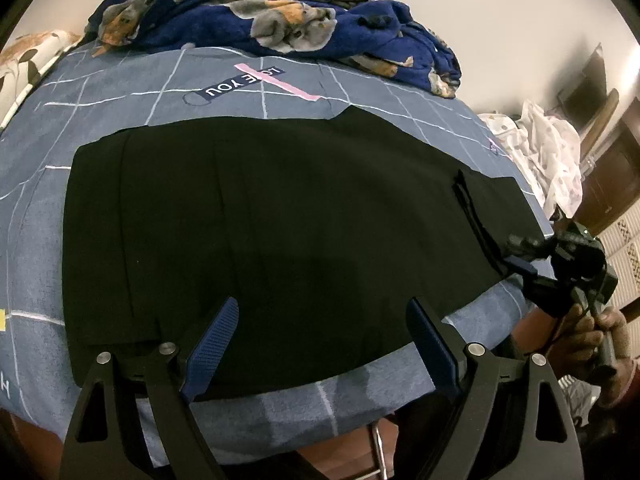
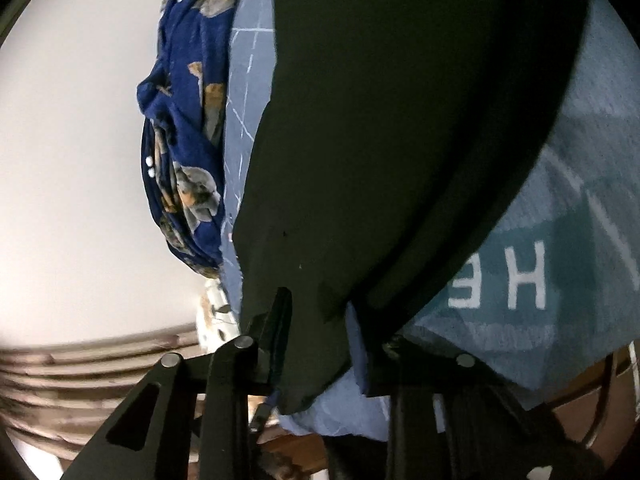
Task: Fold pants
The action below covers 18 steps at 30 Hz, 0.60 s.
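Pants: black woven trousers (image 1: 280,216), already folded into a broad flat slab, lie on the blue-grey grid-printed bedsheet (image 1: 132,92), short of the navy dog-print blanket (image 1: 280,4) heaped at the sheet's far edge.
Long axis: the slab runs across the left wrist view from side to side, its near edge following the sheet's front edge.
Left gripper (image 1: 324,340): jaws spread wide, nothing between them; the blue ribbed pads (image 1: 218,336) hover over the near edge of the trousers, not pressing on it that I can see.
Right gripper (image 2: 316,340): nearly closed on the black cloth at the right end of the trousers; the wrist view shows fabric pinched and bunched between the fingers, with the sheet just under it.
Right hand (image 1: 592,336): at the right end of the trousers, off the sheet's corner, holding the tool tilted moderately downward.
Left pose: pitched steeply down at the sheet's front edge.
Key relation: the right end is held and the free left end lies well away along the slab, so the likely next fold would carry right over left.
Risk: the sheet may be caught in the pinch too; cannot tell.
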### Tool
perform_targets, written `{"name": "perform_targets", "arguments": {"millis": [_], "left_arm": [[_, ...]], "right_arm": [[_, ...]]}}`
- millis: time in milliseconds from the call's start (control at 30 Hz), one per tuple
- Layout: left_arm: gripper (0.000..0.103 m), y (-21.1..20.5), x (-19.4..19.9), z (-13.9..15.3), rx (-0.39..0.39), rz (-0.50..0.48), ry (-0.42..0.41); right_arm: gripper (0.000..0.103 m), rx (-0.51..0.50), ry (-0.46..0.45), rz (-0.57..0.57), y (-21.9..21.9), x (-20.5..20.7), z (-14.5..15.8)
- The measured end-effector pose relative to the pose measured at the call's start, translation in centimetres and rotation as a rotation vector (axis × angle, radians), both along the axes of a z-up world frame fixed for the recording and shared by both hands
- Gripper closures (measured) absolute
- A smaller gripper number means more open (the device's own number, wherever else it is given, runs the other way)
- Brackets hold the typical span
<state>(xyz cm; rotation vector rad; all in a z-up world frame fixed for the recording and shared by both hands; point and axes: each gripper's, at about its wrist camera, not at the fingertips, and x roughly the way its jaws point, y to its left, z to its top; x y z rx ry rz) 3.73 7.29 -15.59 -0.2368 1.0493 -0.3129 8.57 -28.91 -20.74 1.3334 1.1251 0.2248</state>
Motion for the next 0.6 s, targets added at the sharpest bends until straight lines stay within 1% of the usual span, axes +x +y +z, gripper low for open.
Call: {"name": "perform_targets", "arguments": {"millis": [33,100,167,267,333,400,433,500,600], "left_arm": [[0.017,0.0,0.0,0.1,0.000,0.001,0.000],[0.017,0.1,0.0,0.1,0.000,0.002,-0.004],[0.017,0.2,0.0,0.1,-0.003,0.004,-0.006],[0.017,0.3,0.1,0.0,-0.010,0.007,-0.001],[0.017,0.2,0.1,-0.1,-0.008,0.004,0.001],[0.017,0.1,0.1,0.0,-0.002,0.001,-0.002],[0.017,0.1,0.1,0.1,0.001,-0.002,-0.005],[0.017,0.0,0.0,0.1,0.009,-0.004,-0.010],[0.017,0.0,0.0,0.2,0.009,-0.002,-0.009]], "right_arm": [[0.095,-0.019,-0.003,0.011,0.1,0.0,0.0],[0.095,-0.019,-0.016,0.024,0.0,-0.1,0.0],[0.096,-0.025,-0.042,0.045,0.0,-0.3,0.6],[0.096,-0.003,-0.056,0.060,-0.2,-0.6,1.3],[0.096,0.000,-0.047,0.070,-0.3,-0.8,1.3],[0.096,0.005,-0.022,0.084,-0.2,-1.1,0.5],[0.098,0.023,-0.007,0.083,-0.1,-1.3,-0.1],[0.099,0.056,0.001,0.080,-0.1,-1.4,-1.0],[0.099,0.058,0.003,0.085,-0.2,-1.3,-0.9]]}}
